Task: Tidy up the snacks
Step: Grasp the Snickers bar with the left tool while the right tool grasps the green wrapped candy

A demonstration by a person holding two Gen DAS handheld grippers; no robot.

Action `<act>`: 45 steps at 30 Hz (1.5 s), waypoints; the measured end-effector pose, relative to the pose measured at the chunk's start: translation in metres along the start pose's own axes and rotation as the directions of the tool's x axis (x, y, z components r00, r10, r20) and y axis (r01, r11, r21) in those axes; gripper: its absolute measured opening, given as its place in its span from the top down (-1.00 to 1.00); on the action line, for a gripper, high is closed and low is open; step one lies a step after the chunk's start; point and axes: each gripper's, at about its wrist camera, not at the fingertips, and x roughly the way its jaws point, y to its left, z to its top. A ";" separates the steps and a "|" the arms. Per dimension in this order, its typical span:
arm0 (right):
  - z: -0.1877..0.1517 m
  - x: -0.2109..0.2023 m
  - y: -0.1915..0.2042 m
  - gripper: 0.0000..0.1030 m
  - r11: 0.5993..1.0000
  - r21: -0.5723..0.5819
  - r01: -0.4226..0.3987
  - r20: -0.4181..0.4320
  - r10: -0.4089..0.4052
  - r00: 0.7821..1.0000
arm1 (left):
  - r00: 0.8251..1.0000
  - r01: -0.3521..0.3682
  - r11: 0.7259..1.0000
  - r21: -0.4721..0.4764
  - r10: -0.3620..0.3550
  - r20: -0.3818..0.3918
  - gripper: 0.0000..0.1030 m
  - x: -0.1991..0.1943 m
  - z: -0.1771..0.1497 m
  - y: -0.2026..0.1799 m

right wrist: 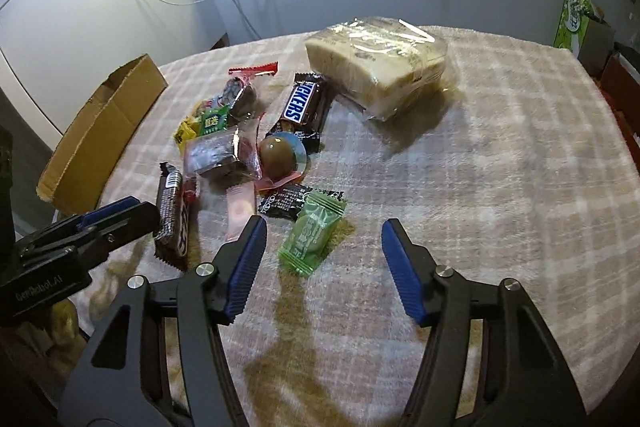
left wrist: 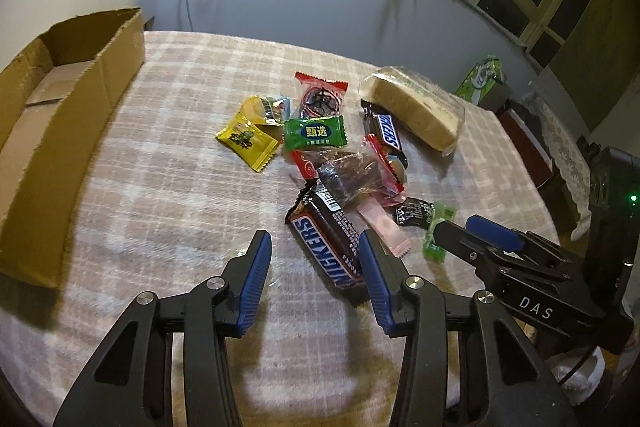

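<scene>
A heap of wrapped snacks lies on the checked tablecloth [left wrist: 180,87]. My left gripper [left wrist: 314,241] is open low over the cloth, straddling the near Snickers bar [left wrist: 324,247]; its left pad stands clear of the wrapper. My right gripper [right wrist: 324,227] is open around a light green candy [right wrist: 312,239] without pressing it. Each gripper shows in the other's view: the right gripper [left wrist: 456,227] and the left gripper [right wrist: 132,217]. Further back are a second Snickers [right wrist: 300,103], a wrapped bread loaf [right wrist: 376,67] and a chocolate ball [right wrist: 280,155]. An open cardboard box [left wrist: 80,99] stands at the left.
Yellow [left wrist: 248,139], green [left wrist: 314,133] and red [left wrist: 320,95] packets, a black candy [right wrist: 286,205] and a pink sachet [right wrist: 240,207] crowd the heap. A green tissue box [right wrist: 574,23] sits off the table's far right. Cables hang on the wall behind.
</scene>
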 end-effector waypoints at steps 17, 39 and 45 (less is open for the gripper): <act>0.011 0.023 0.012 0.32 0.983 -0.156 0.092 -0.027 -0.097 0.995 | 0.998 -0.054 0.995 0.089 0.055 -0.004 0.13 0.021 0.000 -0.020; -0.012 -0.002 -0.006 -0.05 0.985 -0.141 0.096 -0.007 -0.098 0.995 | 0.995 -0.101 0.988 0.116 0.099 0.025 0.34 0.027 -0.011 -0.032; -0.008 -0.005 -0.008 0.36 0.984 -0.145 0.103 0.003 -0.104 0.995 | 0.996 -0.091 0.991 0.094 0.090 0.020 0.43 0.022 -0.012 -0.022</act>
